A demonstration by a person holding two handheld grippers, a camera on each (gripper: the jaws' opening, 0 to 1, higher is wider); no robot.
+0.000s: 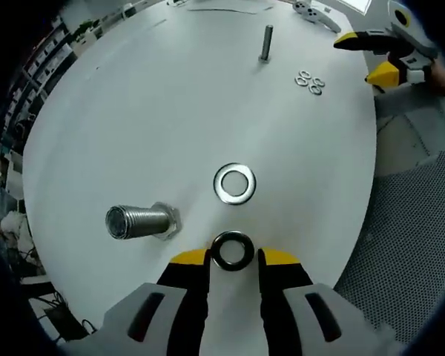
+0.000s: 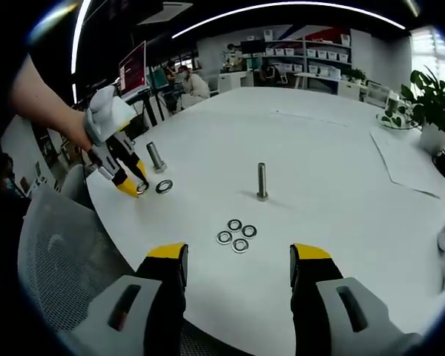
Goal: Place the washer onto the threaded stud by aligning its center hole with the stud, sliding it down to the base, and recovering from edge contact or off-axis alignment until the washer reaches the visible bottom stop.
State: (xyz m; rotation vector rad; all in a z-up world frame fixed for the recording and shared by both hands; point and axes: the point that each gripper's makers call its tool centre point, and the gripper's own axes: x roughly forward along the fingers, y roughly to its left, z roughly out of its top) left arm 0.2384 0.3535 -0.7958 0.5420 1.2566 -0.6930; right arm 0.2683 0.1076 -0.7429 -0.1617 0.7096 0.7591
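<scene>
The left gripper holds a dark washer between its yellow fingertips above the white table. A second, bright washer lies flat just beyond. A large threaded stud stands to the left. Farther off stand a slim bolt and a cluster of small washers. The right gripper is at the upper right, over the table's edge.

Washer: you see it dark-ringed, between your left tool's tips.
Stud: threaded, large, upright nearby.
</scene>
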